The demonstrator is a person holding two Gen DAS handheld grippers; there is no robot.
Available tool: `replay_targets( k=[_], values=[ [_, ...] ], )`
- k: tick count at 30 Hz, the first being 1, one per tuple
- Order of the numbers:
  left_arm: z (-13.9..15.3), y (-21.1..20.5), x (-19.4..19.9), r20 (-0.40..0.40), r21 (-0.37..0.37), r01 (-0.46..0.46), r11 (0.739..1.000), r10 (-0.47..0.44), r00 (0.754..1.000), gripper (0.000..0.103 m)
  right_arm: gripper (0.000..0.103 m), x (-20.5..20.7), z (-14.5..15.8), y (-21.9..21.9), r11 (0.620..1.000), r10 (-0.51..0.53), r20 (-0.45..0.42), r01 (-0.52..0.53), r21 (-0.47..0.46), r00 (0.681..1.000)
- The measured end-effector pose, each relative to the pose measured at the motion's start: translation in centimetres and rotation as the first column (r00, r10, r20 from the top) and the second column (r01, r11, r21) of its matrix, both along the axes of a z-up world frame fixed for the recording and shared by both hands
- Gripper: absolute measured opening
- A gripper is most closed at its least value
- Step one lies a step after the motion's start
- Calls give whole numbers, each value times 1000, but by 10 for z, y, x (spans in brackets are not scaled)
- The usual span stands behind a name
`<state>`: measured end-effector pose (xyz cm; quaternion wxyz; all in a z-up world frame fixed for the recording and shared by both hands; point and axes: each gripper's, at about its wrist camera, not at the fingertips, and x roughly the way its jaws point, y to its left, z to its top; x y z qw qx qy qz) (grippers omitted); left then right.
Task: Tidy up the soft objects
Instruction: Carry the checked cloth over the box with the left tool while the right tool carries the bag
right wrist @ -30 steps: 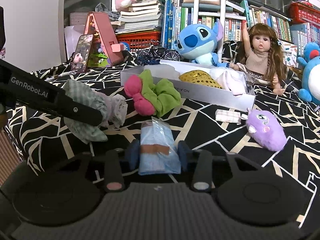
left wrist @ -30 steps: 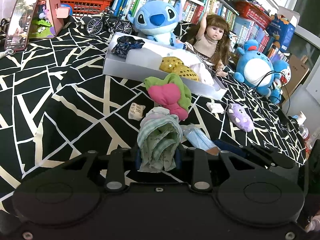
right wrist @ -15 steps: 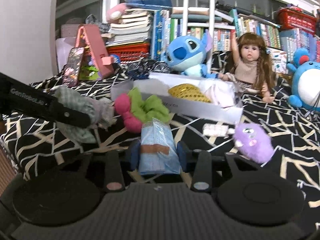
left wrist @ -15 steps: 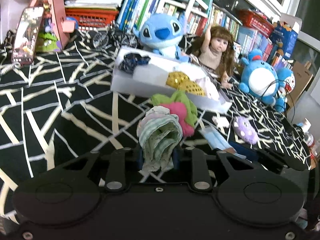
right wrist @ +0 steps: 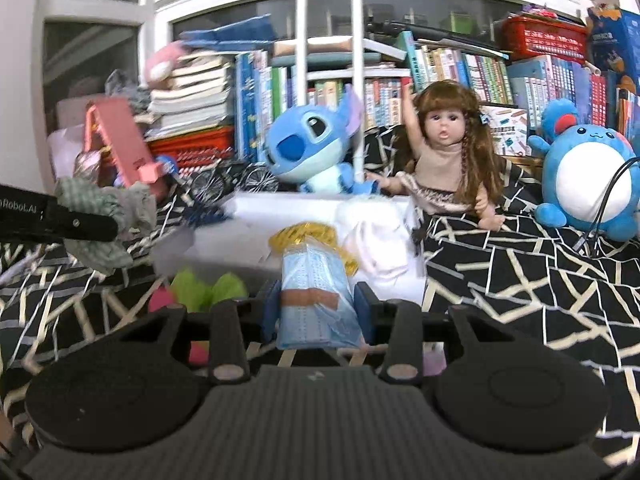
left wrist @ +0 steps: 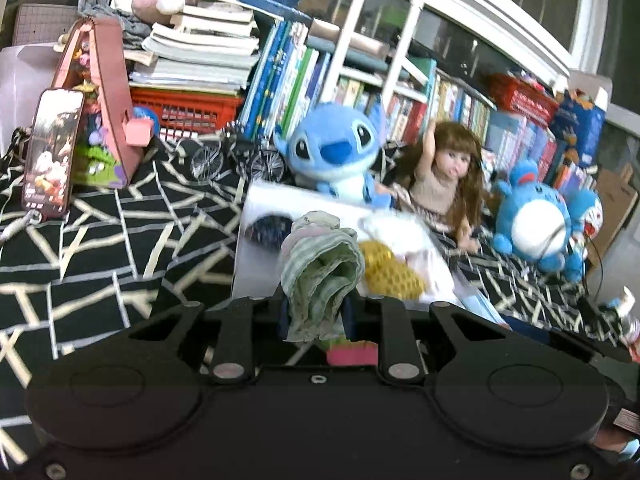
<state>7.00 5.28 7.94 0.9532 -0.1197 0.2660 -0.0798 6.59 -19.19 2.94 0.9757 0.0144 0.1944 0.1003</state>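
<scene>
Both up off the black-and-white patterned cloth (right wrist: 520,280) now versus a second ago, white cardboard box (left wrist: 256,216) much nearer ahead. Left gripper (left wrist: 316,312) just finished closing, clamped on crumpled green-checked fabric scrunchie (left wrist: 320,272). Right gripper (right wrist: 318,312) pinching soft pleated blue face-mask pack (right wrist: 316,300). Pink-and-green fuzzy scrunchie (right wrist: 200,292) below, left.
</scene>
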Motion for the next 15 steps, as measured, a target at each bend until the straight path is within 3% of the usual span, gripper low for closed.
replay_targets(
  k=[8,15],
  values=[
    [17,2,64,15,-39,-49,998,50,999,23,45,56,22,-6,999,-14,-1,14,34,1000],
    [12,-12,128,-39,-24,-37,999,36,999,23,45,106,37,-1,998,-16,-22,17,68,1000]
  ],
)
